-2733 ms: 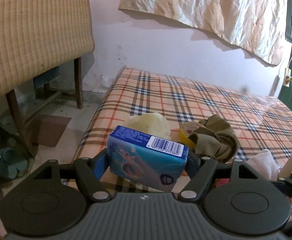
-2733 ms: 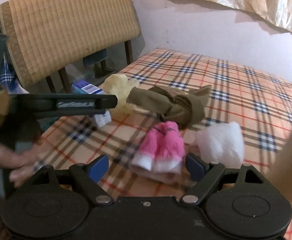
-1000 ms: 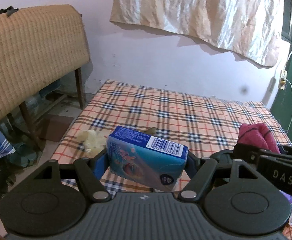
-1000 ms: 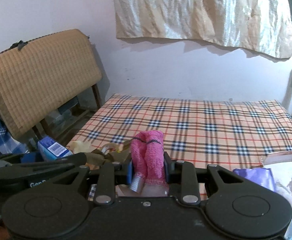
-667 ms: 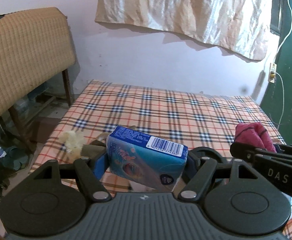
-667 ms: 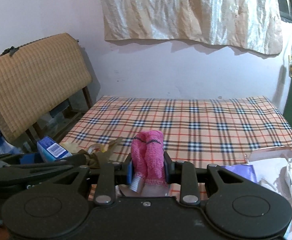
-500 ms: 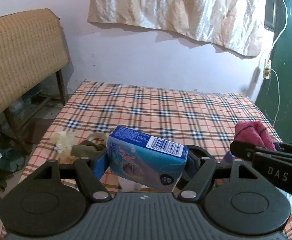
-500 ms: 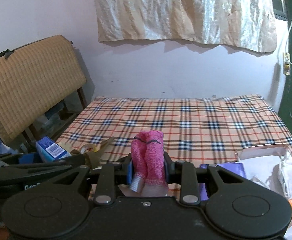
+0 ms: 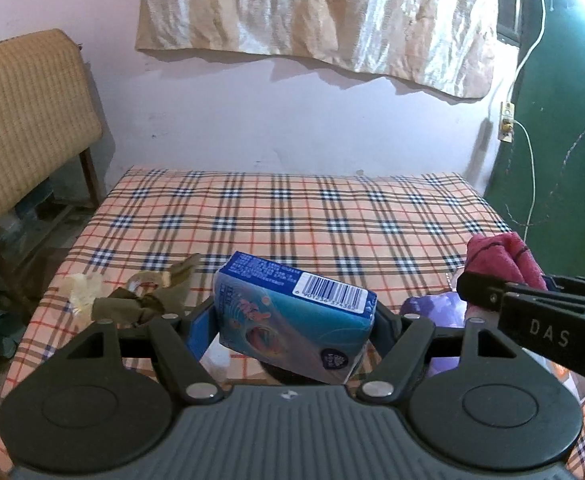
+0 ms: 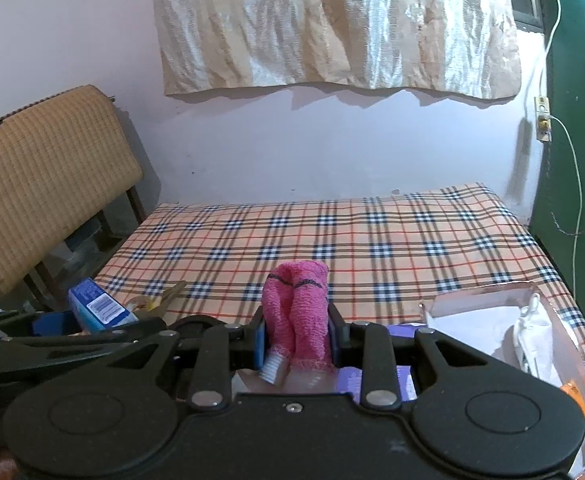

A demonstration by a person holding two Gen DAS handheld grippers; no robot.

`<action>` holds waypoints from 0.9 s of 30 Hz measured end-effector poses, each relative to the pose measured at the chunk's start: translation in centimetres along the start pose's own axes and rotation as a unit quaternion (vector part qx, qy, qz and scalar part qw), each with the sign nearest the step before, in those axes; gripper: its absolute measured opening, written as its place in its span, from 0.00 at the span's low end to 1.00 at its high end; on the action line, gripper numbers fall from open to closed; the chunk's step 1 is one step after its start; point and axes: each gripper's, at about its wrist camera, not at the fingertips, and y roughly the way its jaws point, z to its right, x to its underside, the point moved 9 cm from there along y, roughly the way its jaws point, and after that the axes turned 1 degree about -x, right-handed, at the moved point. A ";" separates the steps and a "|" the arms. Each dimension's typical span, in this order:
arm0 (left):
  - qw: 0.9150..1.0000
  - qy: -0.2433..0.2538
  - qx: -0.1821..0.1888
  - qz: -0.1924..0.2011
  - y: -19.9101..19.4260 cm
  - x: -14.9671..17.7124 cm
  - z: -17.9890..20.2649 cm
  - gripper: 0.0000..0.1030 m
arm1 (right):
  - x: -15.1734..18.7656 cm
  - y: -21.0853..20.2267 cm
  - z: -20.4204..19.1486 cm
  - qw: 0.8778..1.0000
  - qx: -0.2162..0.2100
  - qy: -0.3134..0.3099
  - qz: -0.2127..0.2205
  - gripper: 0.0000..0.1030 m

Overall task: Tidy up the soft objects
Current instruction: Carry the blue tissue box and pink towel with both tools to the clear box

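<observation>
My left gripper (image 9: pixel 288 322) is shut on a blue tissue pack (image 9: pixel 292 320) with a barcode on top, held above the near edge of the plaid bed (image 9: pixel 292 216). The pack (image 10: pixel 96 310) also shows at the left of the right wrist view. My right gripper (image 10: pixel 296 338) is shut on a rolled pink sock (image 10: pixel 298 312), which stands up between the pads; the same sock (image 9: pixel 500 256) appears at the right of the left wrist view. An olive cloth (image 9: pixel 144 300) and a pale yellow soft lump (image 9: pixel 80 290) lie on the bed's near left part.
A clear plastic container (image 10: pixel 504 332) with white items and a purple packet (image 9: pixel 440 308) sits at the bed's near right. A woven headboard (image 10: pixel 40 184) leans at the left, with a green door (image 10: pixel 576 100) and a hanging cable at the right.
Both grippers have swung to the right with their loads. The olive cloth and yellow lump slid left in view, and the plastic container came further into the right wrist view.
</observation>
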 end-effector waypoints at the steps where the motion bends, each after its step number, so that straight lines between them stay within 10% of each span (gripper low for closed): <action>1: 1.000 0.002 0.002 0.000 0.1 0.0 0.4 0.74 | 0.0 -0.1 0.3 1.000 0.001 0.002 0.000 0.34; 27: 0.998 0.039 0.044 -0.009 1.2 0.4 6.8 0.74 | 0.4 -1.3 7.1 0.999 0.037 0.034 0.004 0.34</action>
